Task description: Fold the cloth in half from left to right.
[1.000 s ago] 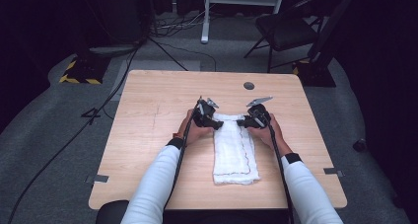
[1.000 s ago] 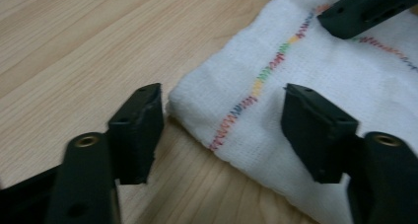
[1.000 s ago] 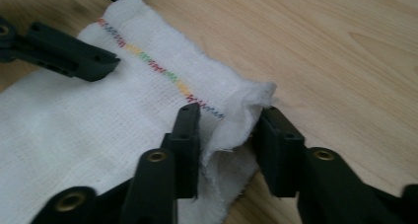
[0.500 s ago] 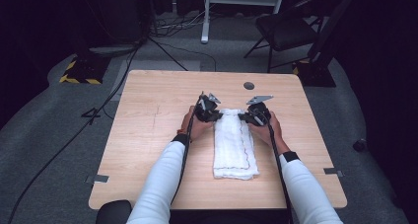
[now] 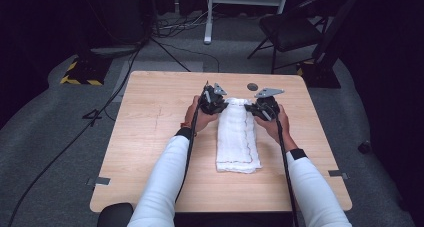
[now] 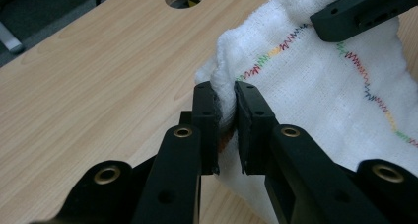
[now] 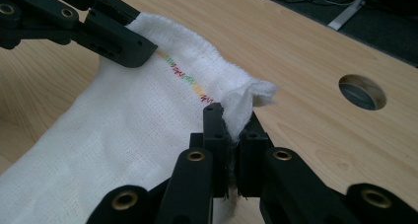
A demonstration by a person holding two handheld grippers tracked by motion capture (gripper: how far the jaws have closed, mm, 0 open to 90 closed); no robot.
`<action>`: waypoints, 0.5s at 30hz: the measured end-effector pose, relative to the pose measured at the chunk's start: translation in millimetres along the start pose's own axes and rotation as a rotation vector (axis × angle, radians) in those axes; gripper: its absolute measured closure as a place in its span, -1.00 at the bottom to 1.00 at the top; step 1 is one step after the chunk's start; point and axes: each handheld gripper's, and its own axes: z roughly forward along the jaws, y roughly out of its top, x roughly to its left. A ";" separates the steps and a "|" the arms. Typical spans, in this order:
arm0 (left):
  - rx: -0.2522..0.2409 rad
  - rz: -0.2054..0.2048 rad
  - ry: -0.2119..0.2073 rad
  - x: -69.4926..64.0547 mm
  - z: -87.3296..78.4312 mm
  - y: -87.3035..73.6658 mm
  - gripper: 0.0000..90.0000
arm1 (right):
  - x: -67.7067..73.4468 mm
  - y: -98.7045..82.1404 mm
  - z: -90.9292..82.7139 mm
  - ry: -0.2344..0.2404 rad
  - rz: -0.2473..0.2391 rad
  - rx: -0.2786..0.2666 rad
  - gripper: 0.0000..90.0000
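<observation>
A white folded towel (image 5: 235,137) with a multicoloured zigzag stitch lies lengthwise on the middle of the wooden table (image 5: 150,137). My left gripper (image 5: 225,103) pinches the towel's far left corner. In the left gripper view the towel (image 6: 320,86) is squeezed between the jaws of the left gripper (image 6: 226,98), which have just been closing on it. My right gripper (image 5: 253,108) is shut on the far right corner. The right gripper view shows the towel (image 7: 123,130) bunched between the jaws of the right gripper (image 7: 231,118). The towel's far edge hangs lifted between both grippers.
A round hole (image 5: 252,86) in the tabletop lies just beyond the towel's far edge. Bare wood surrounds the towel on both sides. On the floor behind the table are a folding chair (image 5: 287,29), a white stand, cables and a black-and-yellow striped block (image 5: 80,72).
Both grippers have shut on the towel's far corners and risen a little. The far edge is now off the table and the towel is pulled narrower.
</observation>
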 end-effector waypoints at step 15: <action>-0.047 0.071 -0.044 -8.3 -24.5 4.9 0.77 | 4.1 4.4 -23.7 0.019 -0.052 -0.048 0.92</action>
